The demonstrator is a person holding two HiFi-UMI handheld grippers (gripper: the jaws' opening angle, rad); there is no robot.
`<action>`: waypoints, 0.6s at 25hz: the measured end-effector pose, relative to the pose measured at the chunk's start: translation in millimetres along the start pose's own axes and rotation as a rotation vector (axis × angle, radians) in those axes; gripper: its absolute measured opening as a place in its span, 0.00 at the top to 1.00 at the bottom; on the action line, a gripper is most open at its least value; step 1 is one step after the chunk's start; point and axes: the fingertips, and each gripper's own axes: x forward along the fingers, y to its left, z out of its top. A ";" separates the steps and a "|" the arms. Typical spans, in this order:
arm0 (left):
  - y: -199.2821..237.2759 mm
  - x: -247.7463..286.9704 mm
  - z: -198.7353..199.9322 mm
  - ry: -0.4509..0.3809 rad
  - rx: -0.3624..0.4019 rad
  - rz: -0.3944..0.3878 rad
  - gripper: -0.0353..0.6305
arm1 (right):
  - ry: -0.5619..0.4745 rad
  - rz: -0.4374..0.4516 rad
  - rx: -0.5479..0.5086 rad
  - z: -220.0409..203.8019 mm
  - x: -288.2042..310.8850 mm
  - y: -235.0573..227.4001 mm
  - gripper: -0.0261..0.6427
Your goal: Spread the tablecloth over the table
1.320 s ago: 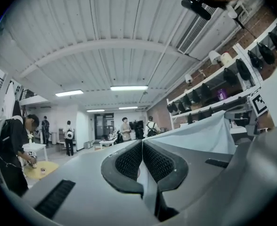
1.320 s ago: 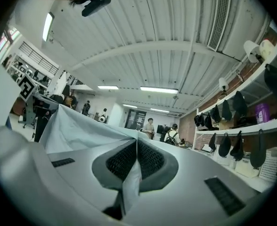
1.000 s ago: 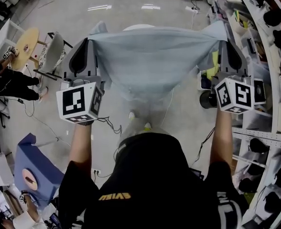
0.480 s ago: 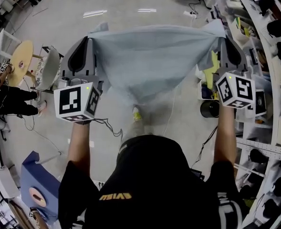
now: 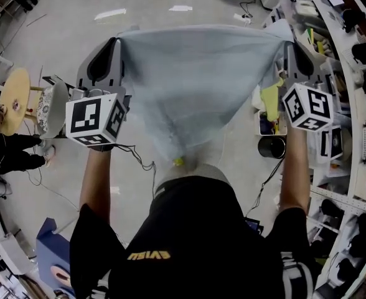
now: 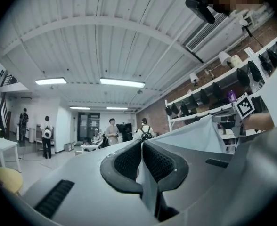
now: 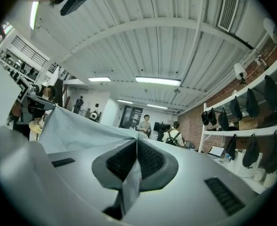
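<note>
The left tool [image 5: 112, 45] and the right tool [image 5: 290, 47] are both clamped shut, each pinching an upper corner of the pale grey tablecloth [image 5: 195, 73], which hangs stretched between them in the air, sagging to a point over the grey floor [image 5: 65, 23]. Shelving [image 5: 357, 61] lines the right side; a round yellow stool [image 5: 14, 98] stands at the left

The tablecloth [image 5: 195, 73] stretches from the left hand-held gripper [image 5: 110, 45] to the right hand-held gripper [image 5: 290, 47], 1 corner between each one's jaws, its middle sagging below them over the floor [image 5: 65, 17]. A round tabletop [image 5: 14, 101] and a chair [image 5: 49, 108] lie left of the left one. Shelves [image 5: 357, 61] stand right of the right one, and a round container [image 5: 271, 146] sits on the floor under it.
</note>
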 end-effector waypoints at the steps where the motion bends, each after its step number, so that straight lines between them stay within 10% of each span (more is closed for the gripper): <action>1: 9.2 12.8 -5.5 0.005 -0.011 -0.005 0.91 | 0.010 0.001 0.004 -3.5 14.7 1.5 0.95; 15: 89.5 170.9 -132.0 0.164 -0.098 0.061 0.92 | 0.217 0.140 -0.039 -119.7 208.2 16.8 0.95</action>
